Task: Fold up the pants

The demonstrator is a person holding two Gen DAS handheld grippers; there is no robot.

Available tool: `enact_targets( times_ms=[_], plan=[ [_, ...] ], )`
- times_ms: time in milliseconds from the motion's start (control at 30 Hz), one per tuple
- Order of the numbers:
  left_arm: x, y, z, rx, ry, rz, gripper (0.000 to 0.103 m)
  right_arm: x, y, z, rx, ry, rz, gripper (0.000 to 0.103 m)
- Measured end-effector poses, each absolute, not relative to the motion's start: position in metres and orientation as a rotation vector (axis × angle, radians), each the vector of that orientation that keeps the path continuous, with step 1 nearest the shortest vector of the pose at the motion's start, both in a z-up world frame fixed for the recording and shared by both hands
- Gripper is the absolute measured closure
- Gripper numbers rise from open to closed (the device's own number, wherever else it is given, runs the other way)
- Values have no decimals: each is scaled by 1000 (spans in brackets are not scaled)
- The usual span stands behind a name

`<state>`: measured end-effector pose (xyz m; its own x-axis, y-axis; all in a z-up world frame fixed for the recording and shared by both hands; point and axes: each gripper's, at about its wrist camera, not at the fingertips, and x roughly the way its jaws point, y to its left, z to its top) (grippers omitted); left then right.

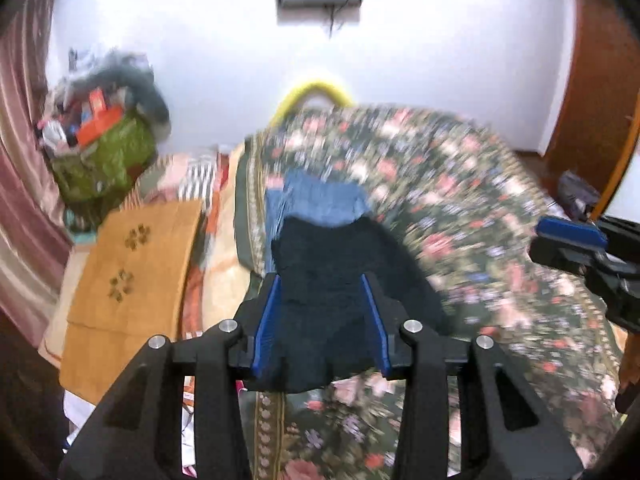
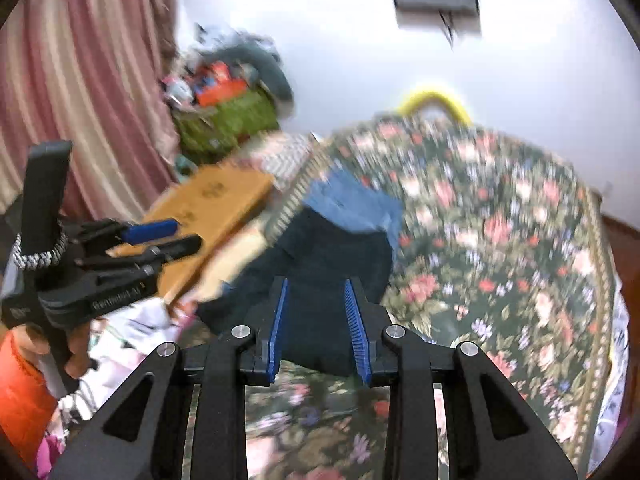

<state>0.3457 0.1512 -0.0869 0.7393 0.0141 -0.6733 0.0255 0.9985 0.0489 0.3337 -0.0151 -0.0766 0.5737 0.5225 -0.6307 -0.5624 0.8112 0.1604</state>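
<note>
A bed covered with a dark green floral bedspread (image 1: 460,184) fills the room's centre. On it lie dark navy pants (image 1: 332,276), folded into a compact bundle, their far end overlapping a blue folded garment (image 1: 316,200) beyond them. The left claw (image 1: 324,320) hangs just above the near end of the pants, its blue-lined jaws spread apart with nothing between them. The right claw (image 2: 318,324) hovers beside it, likewise spread wide and gripping nothing. A tan cardboard box (image 1: 132,272) sits left of the bed, with a green bag of clutter (image 1: 104,160) against the white wall (image 1: 440,60). Both views are blurred.
</note>
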Motion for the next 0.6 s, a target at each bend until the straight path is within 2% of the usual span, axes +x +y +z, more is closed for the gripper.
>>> enact_targets(
  times_ms=[233, 400, 600],
  plan=[
    [235, 121, -7, 91, 501, -3, 57, 234, -36, 2, -32, 458, 663, 76],
    [161, 105, 27, 73, 345, 10, 50, 173, -48, 27, -12, 317, 674, 76],
    [95, 95, 42, 44, 225, 20, 47, 116, -61, 34, 2, 211, 666, 76]
  ],
)
